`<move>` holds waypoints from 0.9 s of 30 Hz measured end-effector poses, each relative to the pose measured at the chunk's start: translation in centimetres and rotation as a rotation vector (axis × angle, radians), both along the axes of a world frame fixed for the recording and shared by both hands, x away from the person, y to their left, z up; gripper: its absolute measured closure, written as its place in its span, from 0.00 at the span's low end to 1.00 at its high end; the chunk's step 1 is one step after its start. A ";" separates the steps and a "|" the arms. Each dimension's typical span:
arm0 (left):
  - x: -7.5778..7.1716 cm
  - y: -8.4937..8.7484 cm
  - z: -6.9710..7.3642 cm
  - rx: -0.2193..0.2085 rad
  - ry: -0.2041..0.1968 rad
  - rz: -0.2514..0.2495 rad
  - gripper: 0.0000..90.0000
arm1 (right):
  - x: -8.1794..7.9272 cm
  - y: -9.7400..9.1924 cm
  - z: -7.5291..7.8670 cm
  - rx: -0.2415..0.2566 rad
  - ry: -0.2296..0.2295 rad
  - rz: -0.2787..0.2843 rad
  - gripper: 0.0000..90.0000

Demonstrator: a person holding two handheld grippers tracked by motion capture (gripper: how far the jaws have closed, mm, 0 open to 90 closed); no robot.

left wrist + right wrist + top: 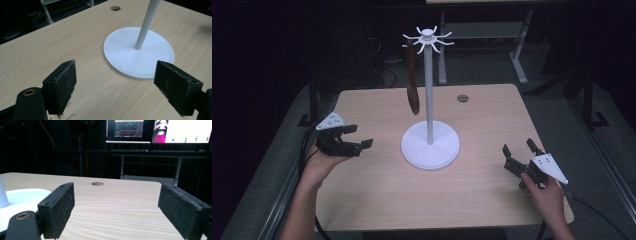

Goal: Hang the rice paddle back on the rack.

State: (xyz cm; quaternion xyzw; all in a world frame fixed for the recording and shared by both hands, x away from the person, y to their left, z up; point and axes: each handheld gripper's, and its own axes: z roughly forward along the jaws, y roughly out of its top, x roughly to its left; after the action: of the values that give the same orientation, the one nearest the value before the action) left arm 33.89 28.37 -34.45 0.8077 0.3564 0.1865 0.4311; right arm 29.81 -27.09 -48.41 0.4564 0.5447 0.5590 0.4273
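We are holding the left gripper [357, 138] with its black jaws spread wide and empty, low beside the white round-based hook stand [430, 145]; the right gripper [518, 149] is resting equally open and empty. The dark brown wooden spoon [412, 80] is hanging from a top hook, so we are judging any retreat best kept clear of the pole.

Hook stand [430, 145] is placed mid-table [377, 200]; spatula [412, 80] is hung on its left; left gripper [357, 139] left, right gripper [518, 150] right of base.
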 end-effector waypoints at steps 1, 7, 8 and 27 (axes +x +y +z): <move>0.0 0.1 -0.2 0.009 -0.004 -0.001 0.19 | 0.0 0.0 0.0 0.001 0.000 0.000 0.14; -0.8 0.5 -1.7 0.009 -0.003 0.020 0.18 | 0.0 0.0 0.0 0.002 0.000 0.000 0.15; -0.9 0.6 -2.0 0.012 -0.004 0.022 0.18 | 0.0 0.0 0.0 0.002 0.000 0.000 0.14; -3.8 1.5 -7.7 0.043 0.035 0.055 0.18 | 0.0 0.0 0.0 -0.003 0.001 -0.002 0.15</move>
State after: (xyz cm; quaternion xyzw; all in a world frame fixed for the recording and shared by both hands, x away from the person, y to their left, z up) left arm 30.08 29.88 -42.18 0.8099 0.3816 0.1918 0.4020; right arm 29.80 -27.06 -48.40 0.4567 0.5451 0.5575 0.4283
